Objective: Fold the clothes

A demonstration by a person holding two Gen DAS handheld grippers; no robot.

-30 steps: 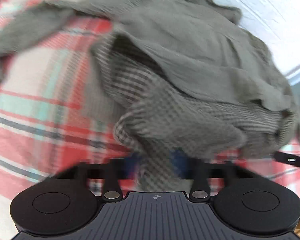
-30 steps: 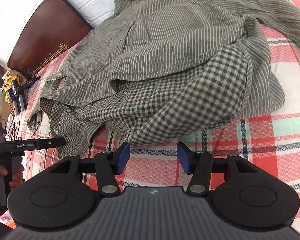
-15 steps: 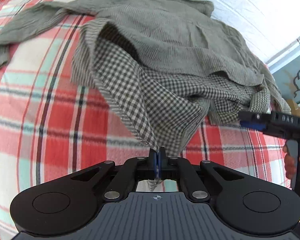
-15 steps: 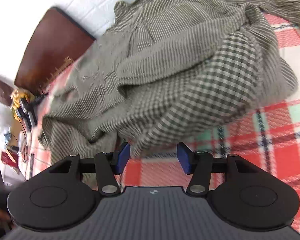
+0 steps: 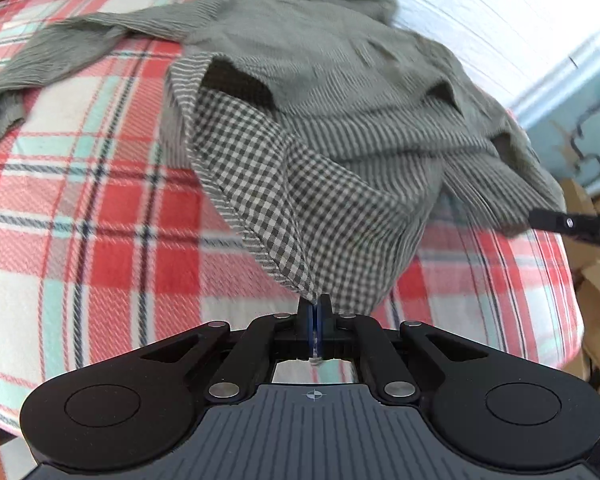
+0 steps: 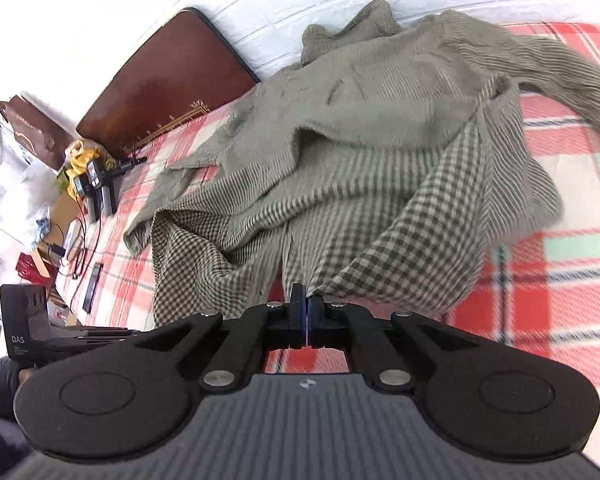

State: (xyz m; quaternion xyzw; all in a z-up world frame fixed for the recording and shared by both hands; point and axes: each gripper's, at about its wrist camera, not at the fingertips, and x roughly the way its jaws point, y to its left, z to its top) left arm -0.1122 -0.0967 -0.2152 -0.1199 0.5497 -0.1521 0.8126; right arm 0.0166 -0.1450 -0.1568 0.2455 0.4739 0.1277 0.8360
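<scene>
Shirt (image 5: 340,92), grey-green striped cotton with checked lining: soft, light, drapes limply; best held at hem corners. Left gripper (image 5: 315,307) and right gripper (image 6: 304,300) each pinch its checked hem.

A grey-green striped shirt (image 5: 340,80) with a checked lining lies crumpled and spread on the plaid bed (image 5: 80,240), collar toward the white wall. One sleeve trails flat across the bed. Two points of its checked hem are lifted clear of the bed, pulled taut.
</scene>
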